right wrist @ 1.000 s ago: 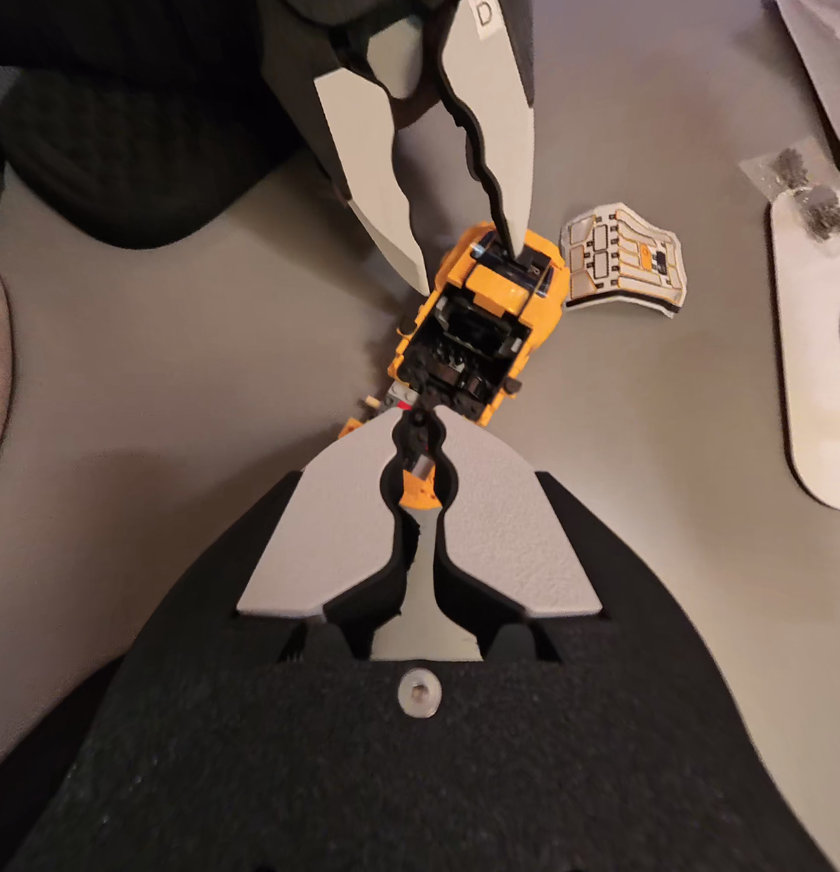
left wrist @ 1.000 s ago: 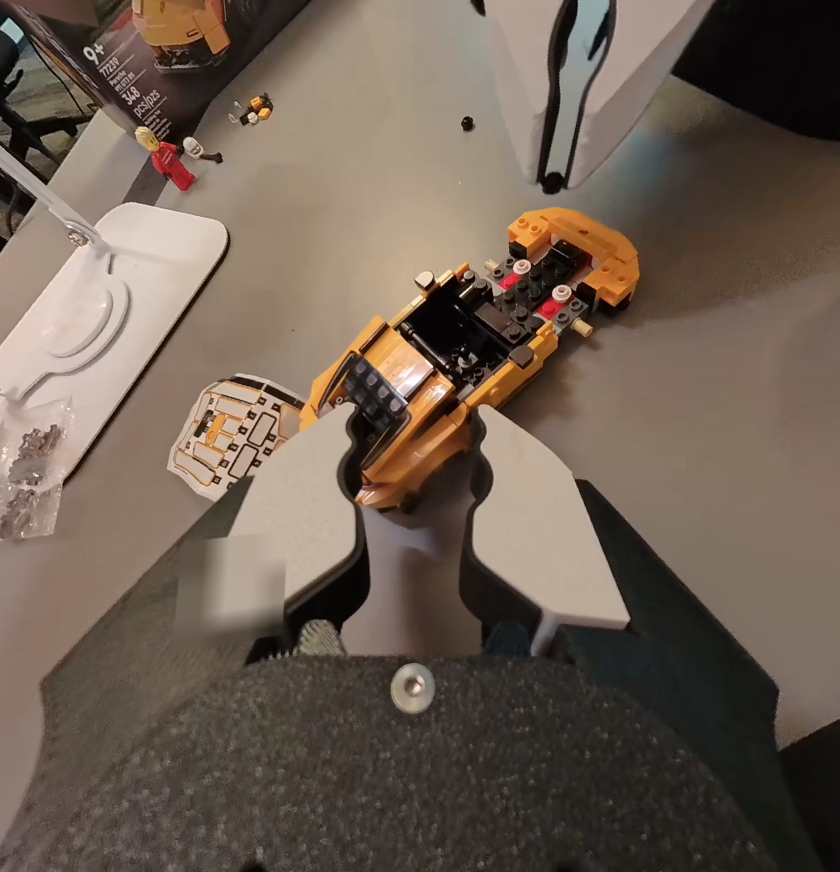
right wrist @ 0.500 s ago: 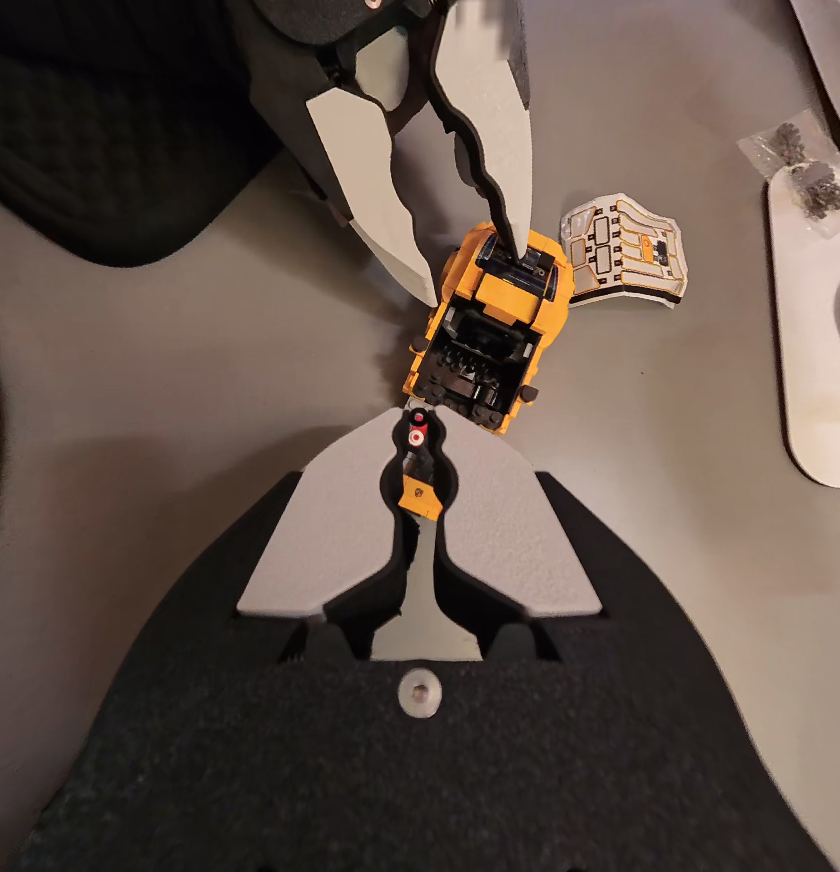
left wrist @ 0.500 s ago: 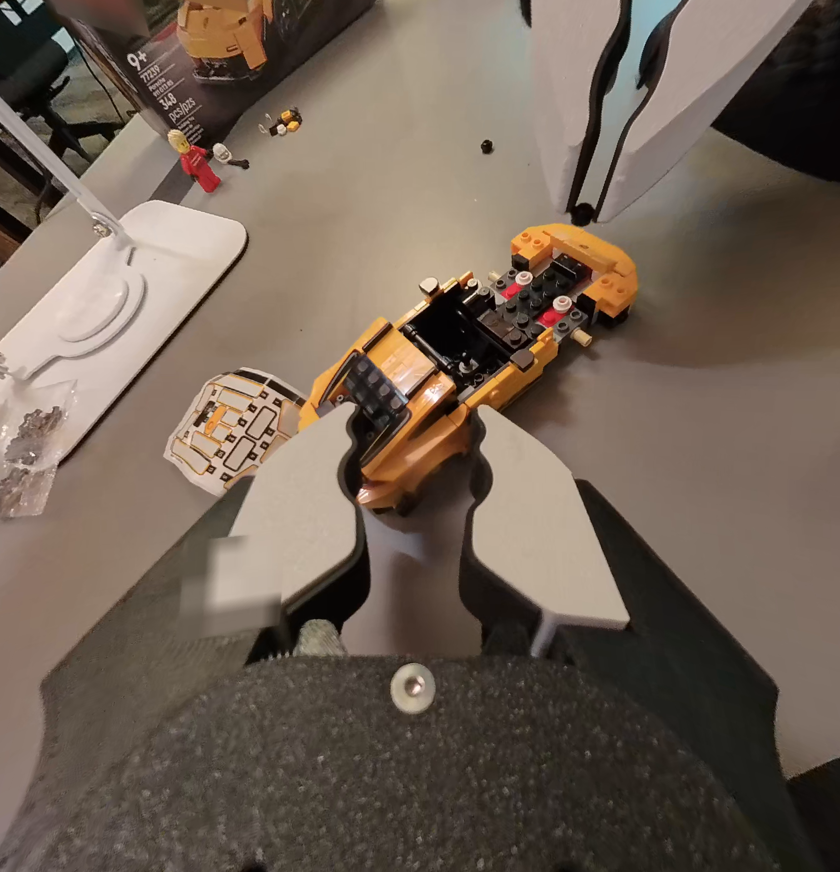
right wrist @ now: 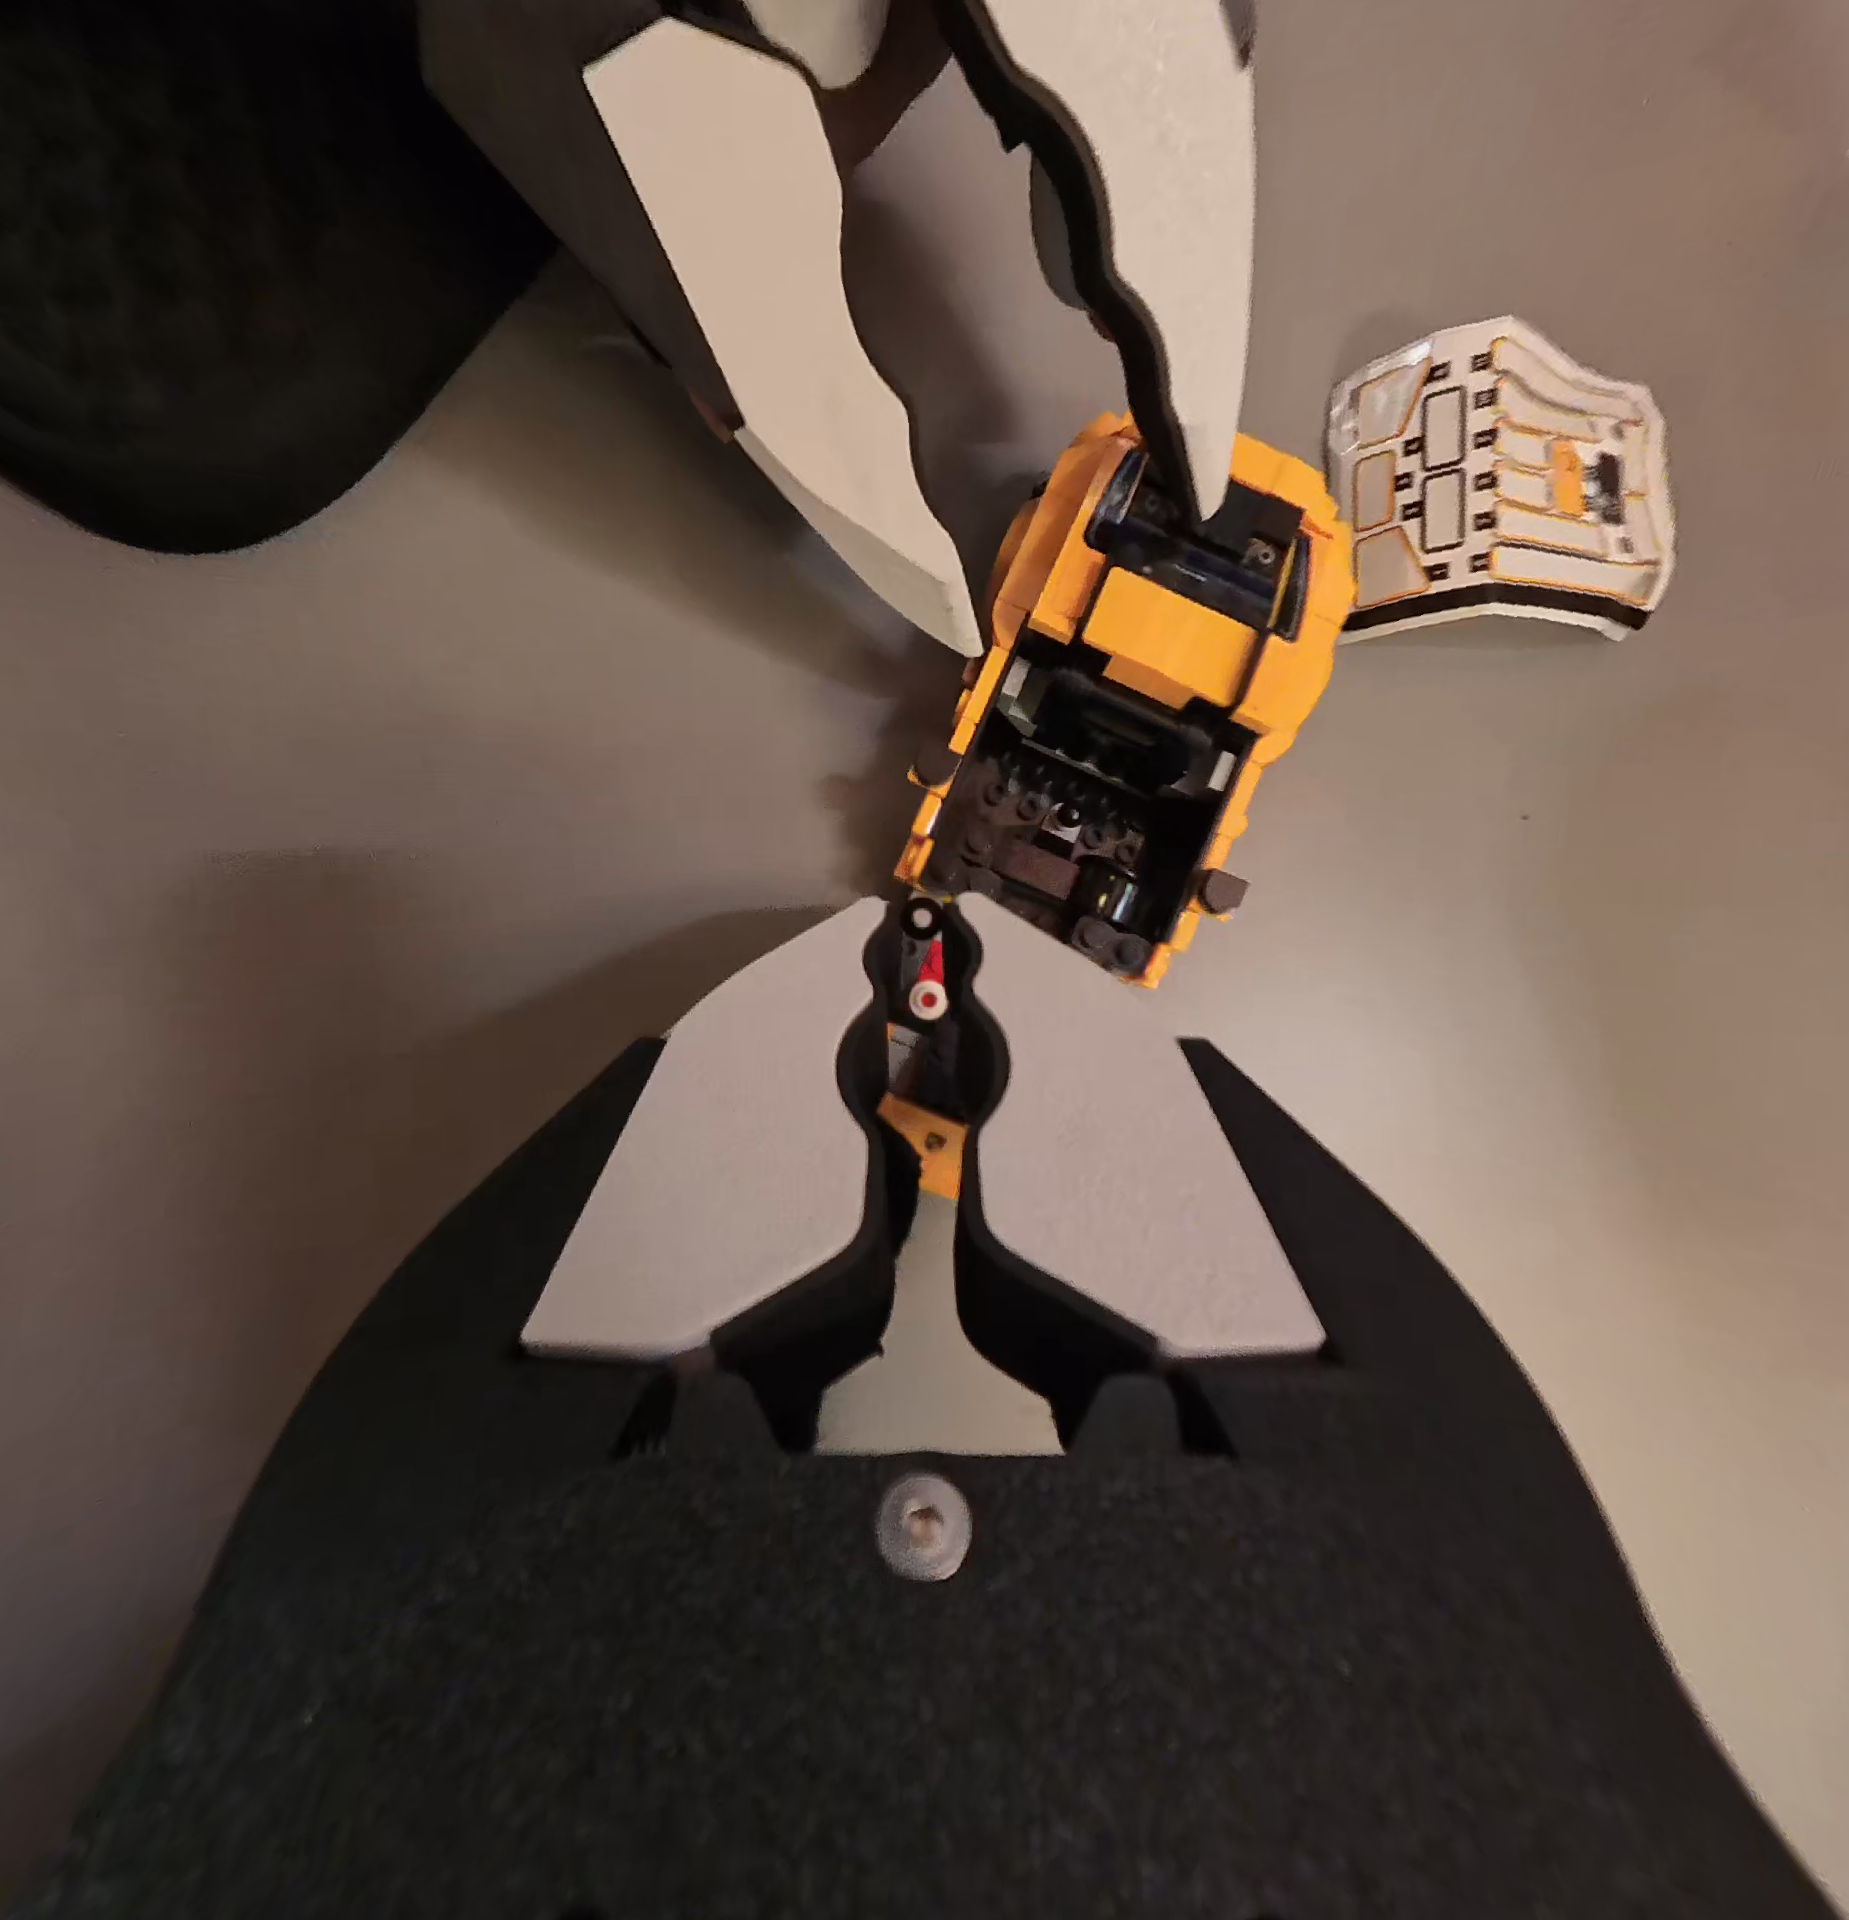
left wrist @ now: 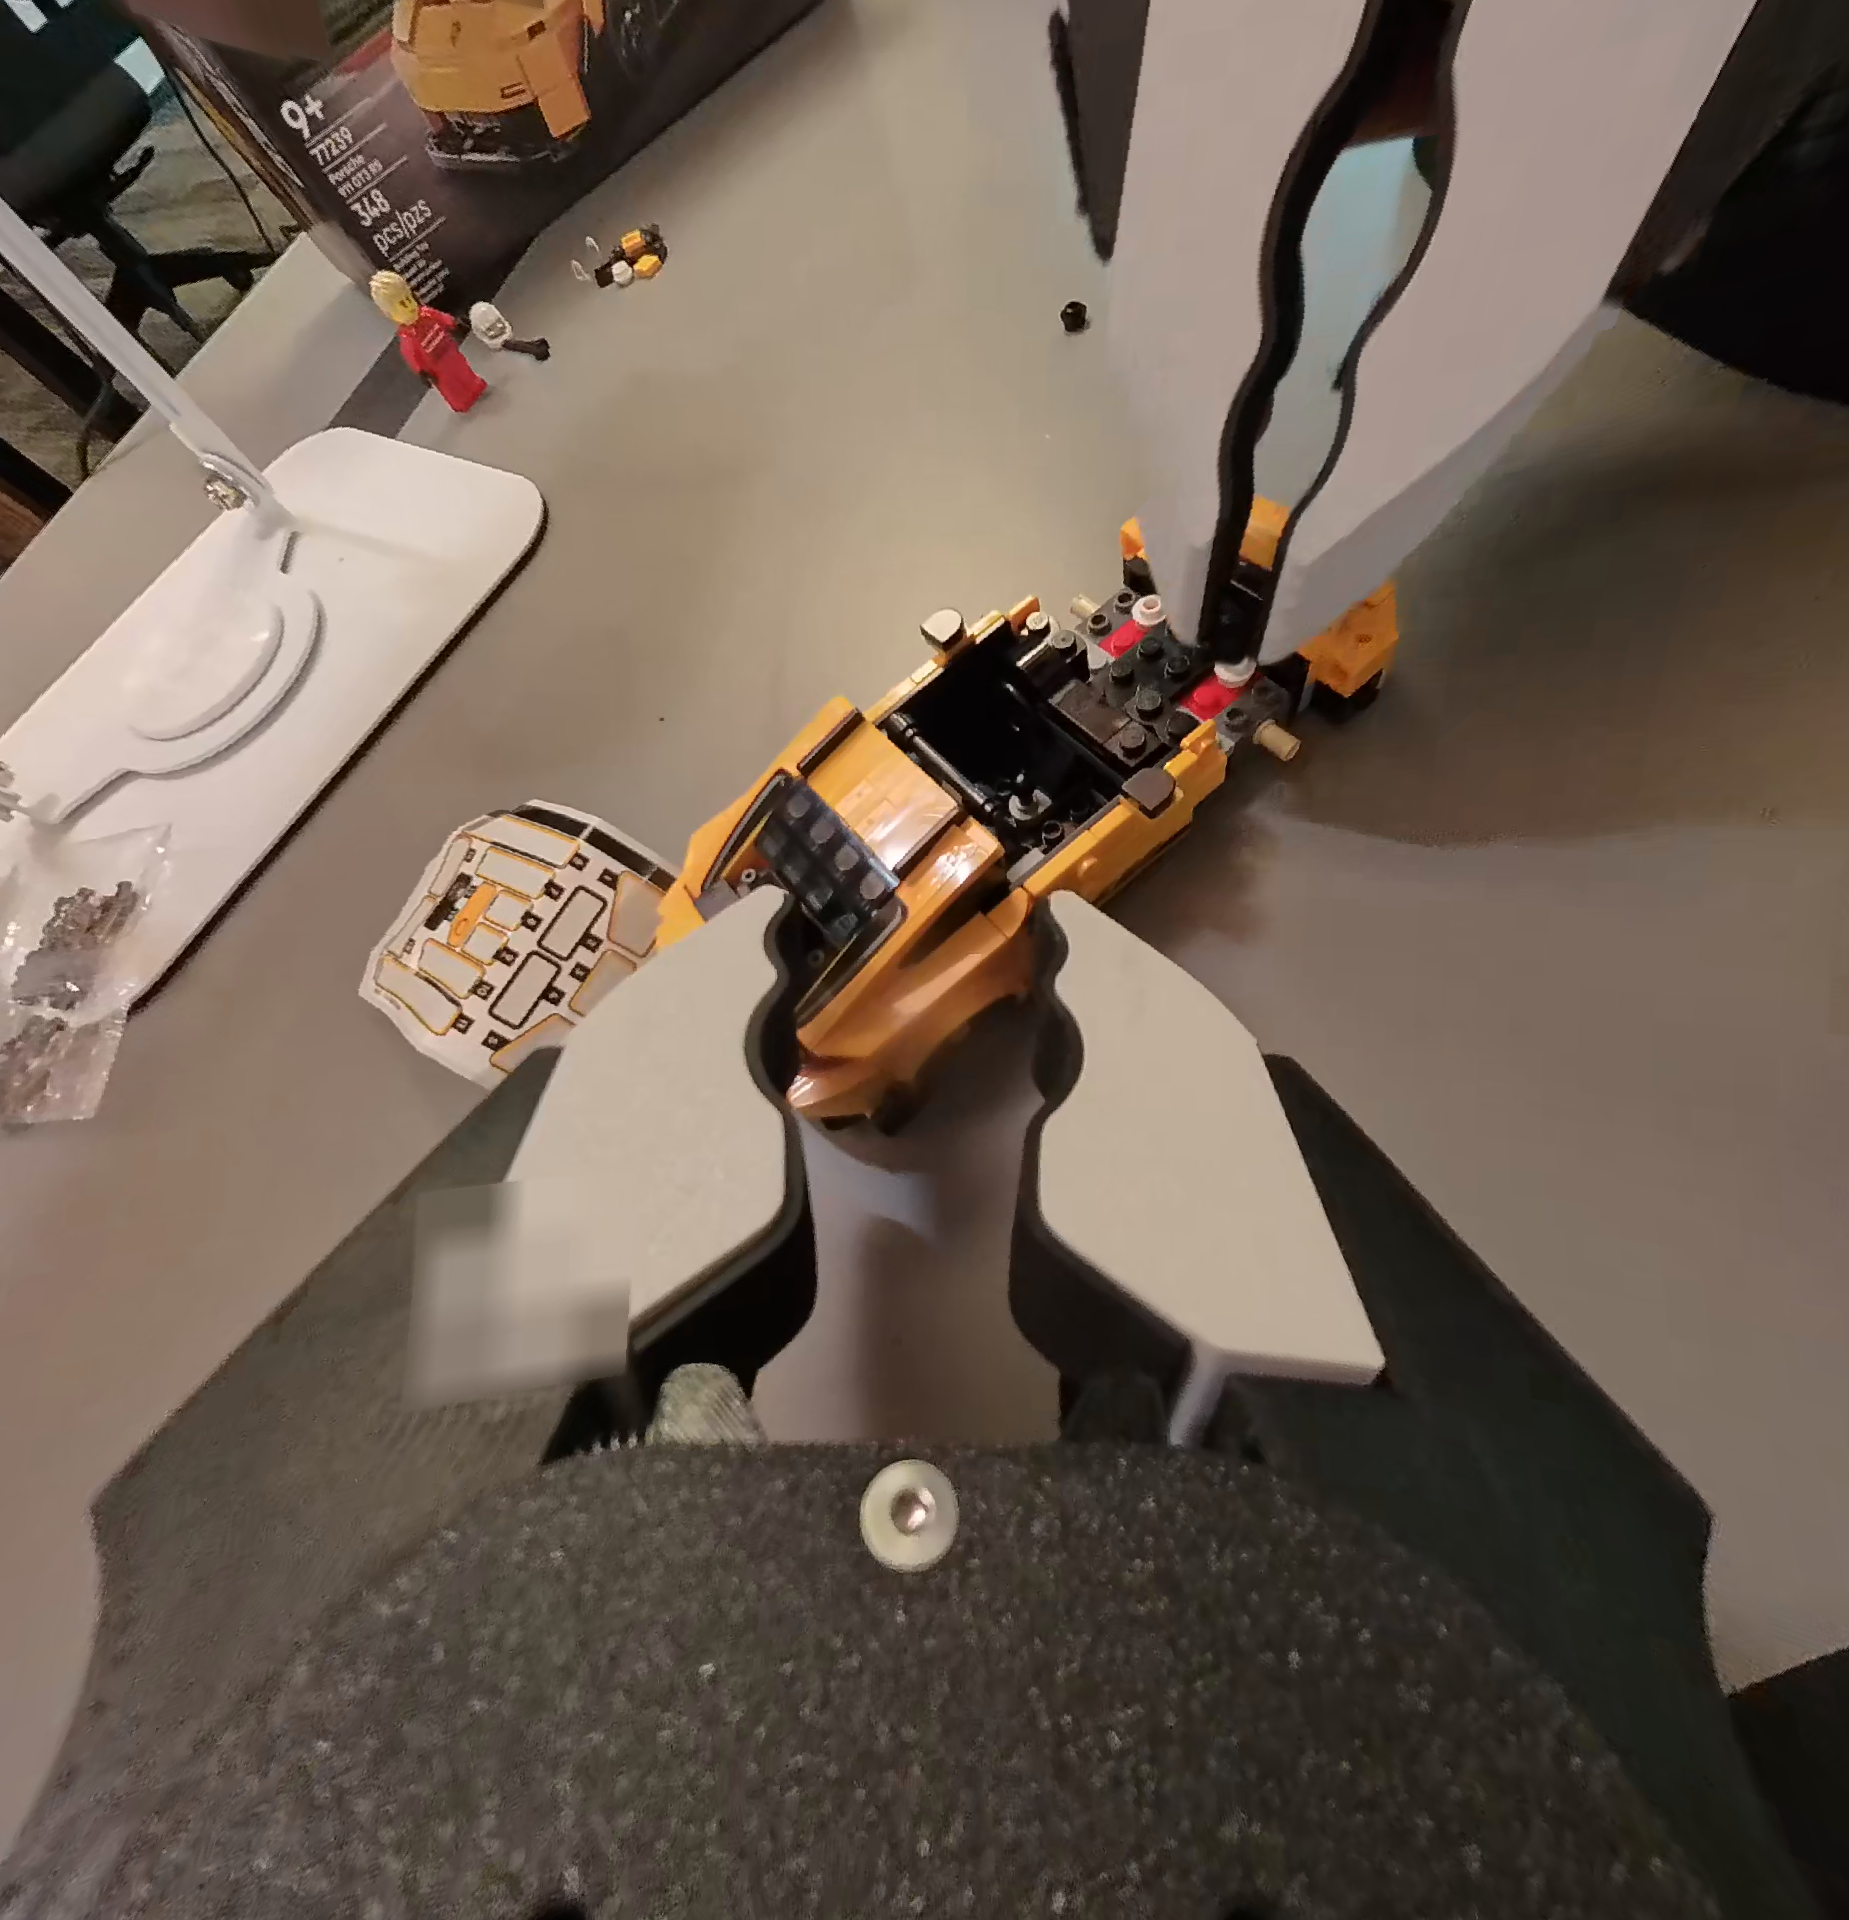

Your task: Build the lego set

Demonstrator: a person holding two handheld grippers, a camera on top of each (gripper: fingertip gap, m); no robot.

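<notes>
Straddling the nose of the orange Lego car (left wrist: 961, 862), the left tongs (left wrist: 904, 914) were spread, one finger (left wrist: 691, 1060) on the hood by the dark windscreen piece (left wrist: 832, 868), the other just off the car's right flank. No clamp on it that I could see. Car sat on the grey table (left wrist: 1471, 1039), nose near, tail far, cockpit uncovered with black studs showing.

Right tongs (right wrist: 925, 914) were clenched on the rear end of the car, a small black, red and orange section (right wrist: 925, 1049) pinched between the pads; in the left wrist view their tips came down on the rear studs beside a white round stud (left wrist: 1234, 673).

Sticker sheet (left wrist: 504, 935) lay flat just left of the car's nose. White stand base (left wrist: 276, 644) further left, clear bag of small dark parts (left wrist: 52, 987) overlapping its near edge. Far left: set box (left wrist: 463, 135), red minifigure (left wrist: 432, 343) lying down, white helmet piece (left wrist: 491, 324) beside it, small cluster of loose bits (left wrist: 634, 255), one black round piece (left wrist: 1074, 315) on its own.
</notes>
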